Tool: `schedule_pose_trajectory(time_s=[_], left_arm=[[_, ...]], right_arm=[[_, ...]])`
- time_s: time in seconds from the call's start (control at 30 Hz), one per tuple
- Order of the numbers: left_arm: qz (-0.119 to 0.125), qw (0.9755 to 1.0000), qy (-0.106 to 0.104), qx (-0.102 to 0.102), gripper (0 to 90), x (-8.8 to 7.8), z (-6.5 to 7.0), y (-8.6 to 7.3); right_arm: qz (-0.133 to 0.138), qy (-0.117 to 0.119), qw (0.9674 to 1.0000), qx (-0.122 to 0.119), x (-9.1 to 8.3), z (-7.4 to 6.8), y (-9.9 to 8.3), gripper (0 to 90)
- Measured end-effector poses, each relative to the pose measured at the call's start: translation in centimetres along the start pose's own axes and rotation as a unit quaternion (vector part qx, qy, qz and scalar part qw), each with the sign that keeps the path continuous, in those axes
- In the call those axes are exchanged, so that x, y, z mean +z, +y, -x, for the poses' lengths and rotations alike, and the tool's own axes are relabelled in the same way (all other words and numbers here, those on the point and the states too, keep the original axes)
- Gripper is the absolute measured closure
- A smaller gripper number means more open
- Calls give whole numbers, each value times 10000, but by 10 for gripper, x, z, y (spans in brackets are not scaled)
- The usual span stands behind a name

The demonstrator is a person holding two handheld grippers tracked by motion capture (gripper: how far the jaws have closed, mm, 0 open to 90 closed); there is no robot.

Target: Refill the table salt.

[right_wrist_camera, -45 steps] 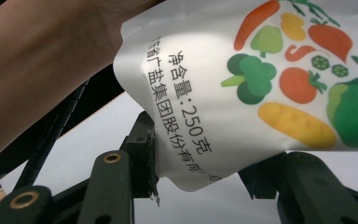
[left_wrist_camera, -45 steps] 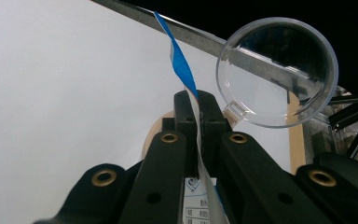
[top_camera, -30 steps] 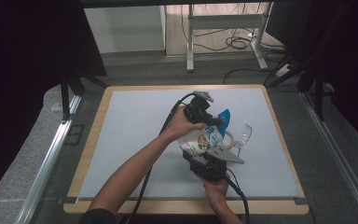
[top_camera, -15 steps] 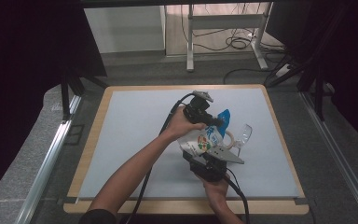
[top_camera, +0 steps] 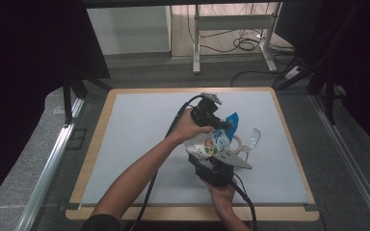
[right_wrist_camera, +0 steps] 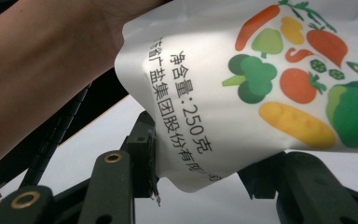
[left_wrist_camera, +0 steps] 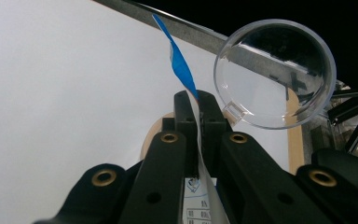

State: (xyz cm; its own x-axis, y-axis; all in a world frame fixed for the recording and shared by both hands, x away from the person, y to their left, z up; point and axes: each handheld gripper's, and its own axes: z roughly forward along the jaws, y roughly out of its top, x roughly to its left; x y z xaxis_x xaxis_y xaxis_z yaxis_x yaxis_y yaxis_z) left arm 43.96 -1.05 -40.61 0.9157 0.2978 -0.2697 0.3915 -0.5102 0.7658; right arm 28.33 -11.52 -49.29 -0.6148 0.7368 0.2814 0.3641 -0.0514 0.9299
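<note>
White mat (top_camera: 139, 144), pouch (top_camera: 211, 143) pinched between left gripper (top_camera: 225, 126), right gripper (top_camera: 207, 161)

One camera looks down from above; two ride close, sharing the pouch (top_camera: 211, 143).

A wood-edged table (top_camera: 92, 159) stood on grey floor (top_camera: 24, 183); at twelve o'clock, a metal stand (top_camera: 231, 29) and cables (top_camera: 243, 44) lay beyond.

One printed pouch (top_camera: 211, 143) is on hand, and one clear plastic lid (left_wrist_camera: 274, 73). One pale ring (top_camera: 236, 143) lies by them, though it is too small to name surely. One white mat (top_camera: 139, 125) covers one counter (top_camera: 99, 130).
</note>
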Motion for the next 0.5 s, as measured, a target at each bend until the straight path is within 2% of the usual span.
schedule_pose_trajectory(time_s=[0.5], left_arm=[[-23, 10000, -26, 15, 897, 1, -1, 1]], right_arm=[[24, 0, 10000, -6, 0, 2, 1, 549]])
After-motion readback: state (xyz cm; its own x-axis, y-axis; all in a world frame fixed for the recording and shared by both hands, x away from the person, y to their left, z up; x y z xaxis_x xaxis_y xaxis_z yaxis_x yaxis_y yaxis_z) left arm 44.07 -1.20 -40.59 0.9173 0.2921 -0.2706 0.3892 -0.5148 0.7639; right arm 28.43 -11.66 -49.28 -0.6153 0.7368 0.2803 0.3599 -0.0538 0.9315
